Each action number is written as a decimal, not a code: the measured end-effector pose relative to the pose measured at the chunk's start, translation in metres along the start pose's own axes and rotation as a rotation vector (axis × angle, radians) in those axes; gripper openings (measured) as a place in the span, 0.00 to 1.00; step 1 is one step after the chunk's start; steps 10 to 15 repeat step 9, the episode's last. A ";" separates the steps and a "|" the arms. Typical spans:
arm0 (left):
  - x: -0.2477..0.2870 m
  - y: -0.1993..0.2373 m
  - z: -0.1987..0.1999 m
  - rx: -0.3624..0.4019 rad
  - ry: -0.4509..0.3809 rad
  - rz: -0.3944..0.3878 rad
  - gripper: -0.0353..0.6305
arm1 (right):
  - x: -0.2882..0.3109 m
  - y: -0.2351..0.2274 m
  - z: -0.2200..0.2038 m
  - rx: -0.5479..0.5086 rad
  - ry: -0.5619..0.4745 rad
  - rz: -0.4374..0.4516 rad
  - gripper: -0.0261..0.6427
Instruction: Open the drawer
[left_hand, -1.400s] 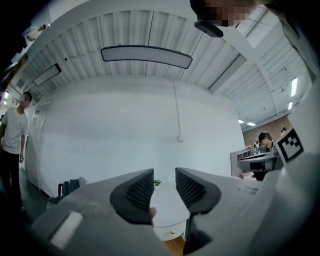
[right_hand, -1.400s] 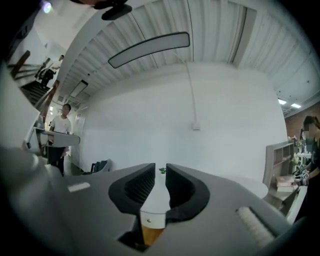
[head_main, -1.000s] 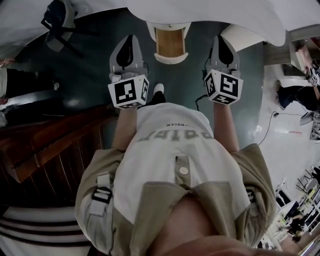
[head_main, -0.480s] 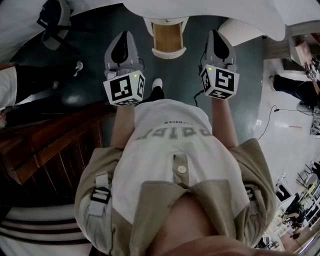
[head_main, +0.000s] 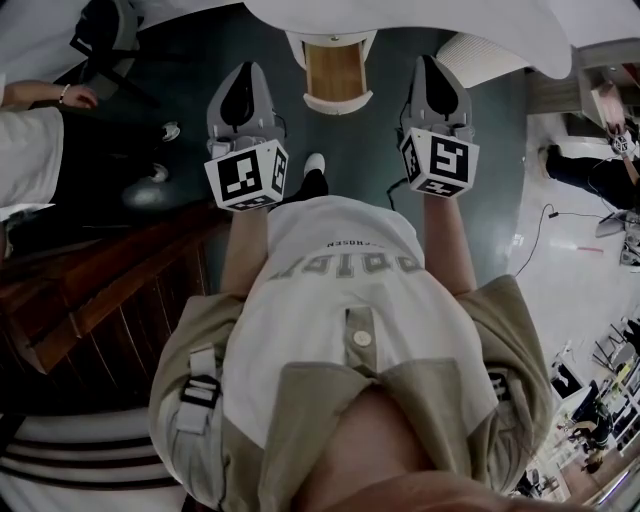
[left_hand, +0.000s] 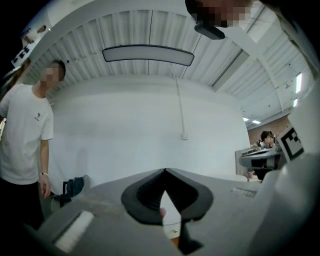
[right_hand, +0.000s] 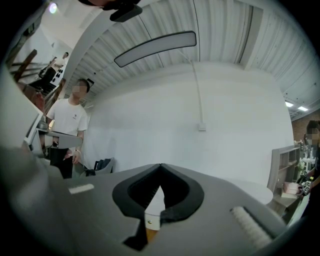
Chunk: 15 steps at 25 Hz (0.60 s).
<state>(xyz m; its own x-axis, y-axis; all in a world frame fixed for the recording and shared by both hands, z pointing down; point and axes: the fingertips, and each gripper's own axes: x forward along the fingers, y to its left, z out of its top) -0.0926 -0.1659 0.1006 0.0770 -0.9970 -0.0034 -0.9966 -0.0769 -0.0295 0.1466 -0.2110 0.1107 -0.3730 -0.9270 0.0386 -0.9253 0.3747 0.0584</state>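
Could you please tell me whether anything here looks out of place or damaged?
Nothing stands out. The drawer sits square on the floor ahead, between the two tongs. The left tongs and right tongs are shut, empty and clear of it.

My left gripper (head_main: 243, 70) and right gripper (head_main: 428, 62) are grey shells with black-lined jaws, each bearing a white cube (head_main: 248, 175) with black square markers; my white top (head_main: 340, 290) carries grey lettering; khaki short sleeves (head_main: 190, 340); black strap buckle (head_main: 203, 390) at eight o'clock.
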 end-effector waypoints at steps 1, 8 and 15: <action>0.000 0.001 0.000 0.000 0.002 0.000 0.06 | 0.001 0.001 0.000 -0.001 -0.001 0.001 0.04; 0.007 0.000 -0.004 0.006 0.014 -0.010 0.06 | 0.006 0.000 -0.001 -0.015 0.001 0.001 0.04; 0.008 -0.001 -0.004 0.008 0.015 -0.012 0.06 | 0.007 -0.001 0.000 -0.018 0.001 0.000 0.04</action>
